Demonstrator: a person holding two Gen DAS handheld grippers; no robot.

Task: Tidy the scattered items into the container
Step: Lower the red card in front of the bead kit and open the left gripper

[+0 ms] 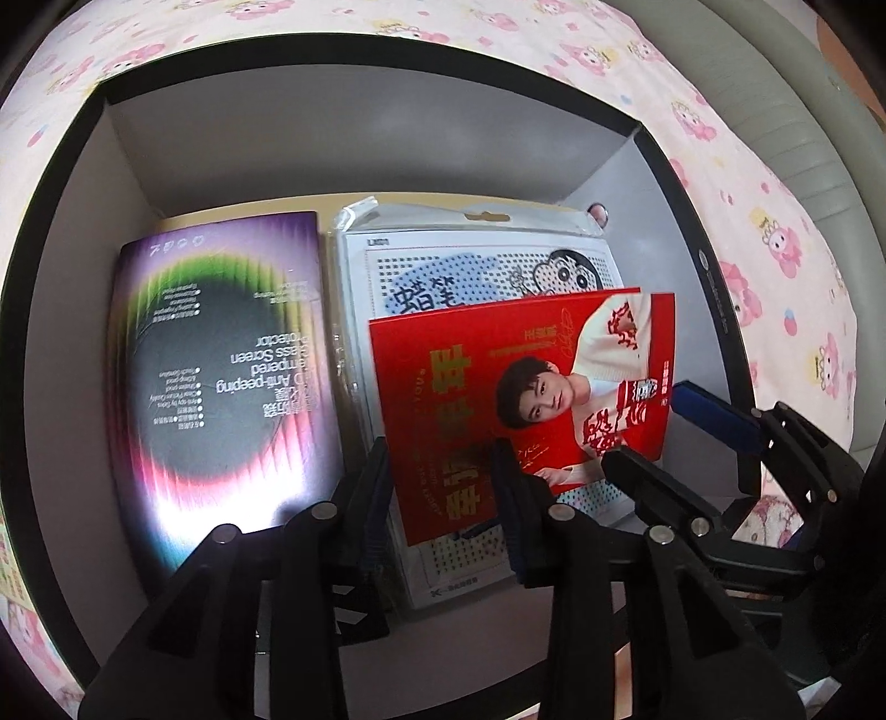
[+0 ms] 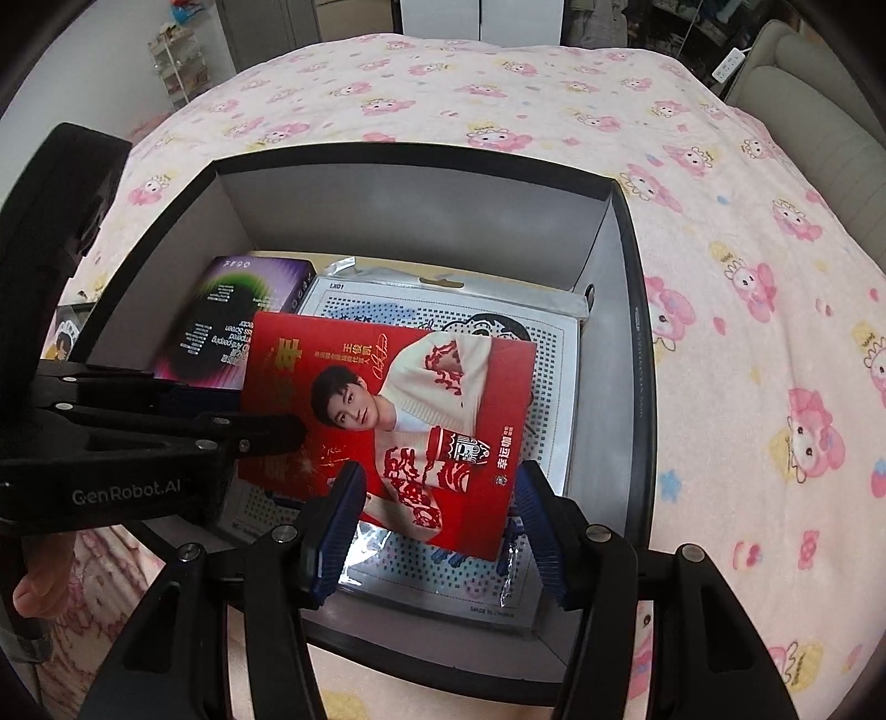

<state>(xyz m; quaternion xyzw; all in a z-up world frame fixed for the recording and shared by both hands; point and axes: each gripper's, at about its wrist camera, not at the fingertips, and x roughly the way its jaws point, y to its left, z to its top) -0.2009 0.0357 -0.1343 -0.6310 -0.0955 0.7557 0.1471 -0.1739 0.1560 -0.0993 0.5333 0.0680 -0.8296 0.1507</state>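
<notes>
A black box with grey inner walls stands on the bed. On its floor lie a purple screen-protector box on the left and a clear-wrapped bead board pack on the right. A red printed card leans tilted over the pack. My left gripper is inside the box with the card's left part between its spread fingers; the pads do not press it. My right gripper straddles the card's near edge with a gap at the right pad.
A pink cartoon-print blanket surrounds the box on all sides. A beige cushion lies at the far right and a wire shelf at the far left. A person's thumb shows at the left edge.
</notes>
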